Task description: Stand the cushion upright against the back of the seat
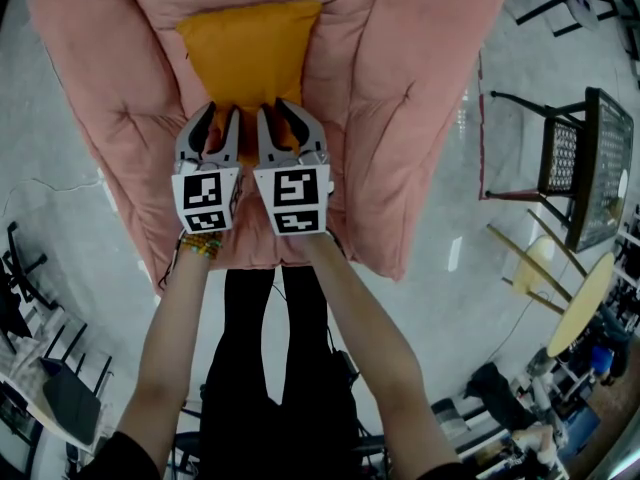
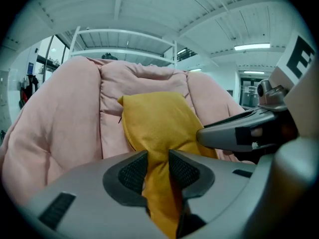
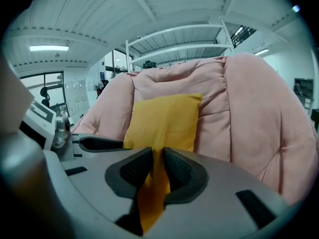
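Observation:
A mustard-yellow cushion (image 1: 250,53) lies in the hollow of the pink padded seat (image 1: 420,88), its far edge toward the seat's back. My left gripper (image 1: 218,123) is shut on the cushion's near edge, fabric bunched between its pads (image 2: 130,172). Close beside it, my right gripper (image 1: 280,118) is shut on the same edge. In the left gripper view the cushion (image 2: 159,128) rises in front of the seat back (image 2: 139,83). The right gripper view shows the cushion (image 3: 164,121) against the pink back (image 3: 179,78), fabric pinched at the right gripper (image 3: 157,169).
The pink seat's puffy sides (image 1: 90,88) rise on both sides of the cushion. A dark metal chair with a mesh back (image 1: 570,163) and a yellow round table (image 1: 585,303) stand on the grey floor at the right. Black chairs (image 1: 40,368) are at the lower left.

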`<action>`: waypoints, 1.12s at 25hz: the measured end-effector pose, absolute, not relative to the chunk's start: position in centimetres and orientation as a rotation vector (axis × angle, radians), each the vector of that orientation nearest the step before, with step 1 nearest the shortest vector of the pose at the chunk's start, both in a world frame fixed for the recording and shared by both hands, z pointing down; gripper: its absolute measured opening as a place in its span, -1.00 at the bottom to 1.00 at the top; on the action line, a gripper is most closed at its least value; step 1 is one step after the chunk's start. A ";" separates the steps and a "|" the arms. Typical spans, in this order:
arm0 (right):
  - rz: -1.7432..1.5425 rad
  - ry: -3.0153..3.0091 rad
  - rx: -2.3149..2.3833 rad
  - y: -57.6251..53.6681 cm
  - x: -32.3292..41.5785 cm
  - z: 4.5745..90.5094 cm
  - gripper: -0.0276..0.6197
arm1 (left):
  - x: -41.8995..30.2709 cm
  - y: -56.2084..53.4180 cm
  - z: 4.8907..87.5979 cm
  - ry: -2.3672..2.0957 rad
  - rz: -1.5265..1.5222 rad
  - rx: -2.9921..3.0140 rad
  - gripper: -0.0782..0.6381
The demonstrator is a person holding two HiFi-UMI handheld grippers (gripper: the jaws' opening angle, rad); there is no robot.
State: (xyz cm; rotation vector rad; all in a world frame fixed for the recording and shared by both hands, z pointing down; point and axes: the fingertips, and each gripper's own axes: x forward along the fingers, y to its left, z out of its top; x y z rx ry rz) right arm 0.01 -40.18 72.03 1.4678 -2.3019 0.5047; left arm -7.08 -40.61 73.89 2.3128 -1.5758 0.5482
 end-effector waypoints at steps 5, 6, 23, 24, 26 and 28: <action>0.519 -2.285 1.469 -40.0 -0.4 73.0 -0.65 | -7.6 -40.7 75.2 -1.541 0.586 2.297 -0.42; 0.520 -2.287 1.466 -40.0 -0.4 73.0 -0.64 | -7.6 -40.6 75.3 -1.535 0.589 2.293 -0.42; 0.559 -2.245 1.221 -33.2 2.7 78.5 -0.39 | -8.8 -32.9 80.3 -1.355 0.385 2.154 -0.30; 0.595 -2.223 1.178 -32.4 3.0 80.1 -0.36 | -8.8 -32.1 81.7 -1.319 0.403 2.139 -0.27; 0.698 -2.205 1.128 -31.4 3.8 82.7 -0.30 | -8.3 -31.3 83.9 -1.259 0.413 2.111 -0.18; 0.763 -2.223 1.126 -31.6 4.2 83.7 -0.23 | -7.7 -31.8 84.7 -1.216 0.377 2.111 -0.09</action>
